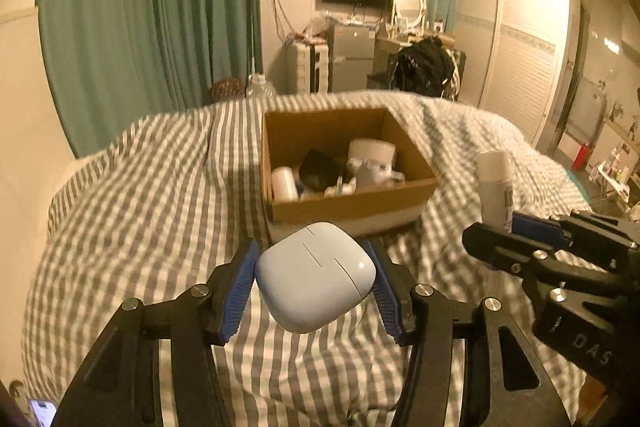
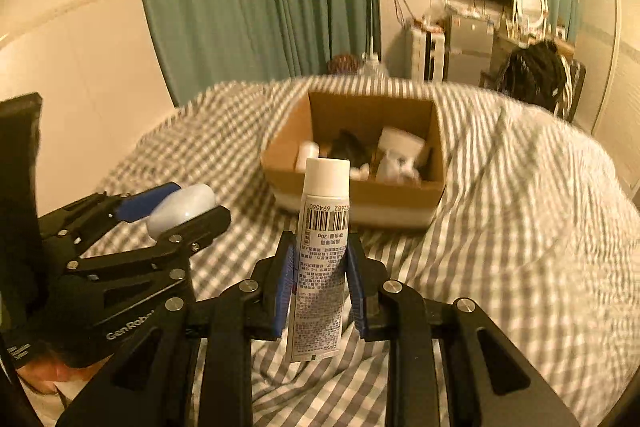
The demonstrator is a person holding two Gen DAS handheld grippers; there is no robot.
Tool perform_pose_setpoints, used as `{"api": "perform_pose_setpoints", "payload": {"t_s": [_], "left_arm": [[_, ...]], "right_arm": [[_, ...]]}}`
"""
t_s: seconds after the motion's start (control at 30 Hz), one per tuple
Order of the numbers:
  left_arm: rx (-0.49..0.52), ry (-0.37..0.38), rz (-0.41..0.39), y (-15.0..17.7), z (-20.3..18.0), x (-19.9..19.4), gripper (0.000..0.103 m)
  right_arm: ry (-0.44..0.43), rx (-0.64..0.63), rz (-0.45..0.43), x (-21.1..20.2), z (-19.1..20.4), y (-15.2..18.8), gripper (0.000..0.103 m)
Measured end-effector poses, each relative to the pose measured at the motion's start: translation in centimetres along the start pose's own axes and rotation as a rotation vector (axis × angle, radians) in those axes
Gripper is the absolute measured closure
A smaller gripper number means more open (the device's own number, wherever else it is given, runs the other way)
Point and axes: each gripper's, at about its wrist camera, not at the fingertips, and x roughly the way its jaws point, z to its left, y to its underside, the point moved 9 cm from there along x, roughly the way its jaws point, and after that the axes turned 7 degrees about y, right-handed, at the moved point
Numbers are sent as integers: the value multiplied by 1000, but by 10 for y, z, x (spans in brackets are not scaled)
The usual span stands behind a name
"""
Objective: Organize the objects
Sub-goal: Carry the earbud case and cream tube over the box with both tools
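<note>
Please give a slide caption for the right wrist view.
Right gripper holds white barcoded tube before open brown cardboard box.

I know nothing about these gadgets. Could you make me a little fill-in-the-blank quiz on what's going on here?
1. The left gripper is shut on a pale blue ____.
2. The right gripper holds a white tube with its cap pointing ____.
3. The cardboard box sits on a ____ bedcover.
4. The box already holds several things, so it is not ____.

Missing words: case; up; checked; empty
</note>
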Motion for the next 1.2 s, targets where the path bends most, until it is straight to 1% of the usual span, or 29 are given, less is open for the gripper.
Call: {"api": "perform_pose_setpoints", "payload": {"t_s": [0.13, 0.27, 0.43, 0.6, 0.77, 0.87, 1.03, 1.13, 1.2], "left_arm": [[13, 15, -44, -34, -4, -4, 47], [37, 11, -85, -72, -6, 0, 47], [45, 13, -114, -113, -4, 19, 47], [46, 3, -116, -142, 6, 51, 47], [43, 0, -98, -154, 13, 84, 47], [42, -7, -80, -158, 19, 112, 47], [53, -15, -28, -148, 25, 153, 47], [42, -13, 9, -131, 31, 175, 47], [36, -8, 35, -120, 33, 188, 47]], "right_arm": [[10, -17, -54, -15, -7, -35, 79], [17, -35, -96, -19, -16, -73, 79], [26, -50, -134, -13, -26, -118, 79], [22, -55, -147, 9, -35, -146, 79], [14, -64, -137, 39, -41, -164, 79], [8, -60, -119, 65, -46, -171, 79], [1, -50, -56, 114, -53, -169, 79], [-14, -29, -12, 142, -57, -159, 79], [-42, -1, 14, 158, -58, -153, 79]]}}
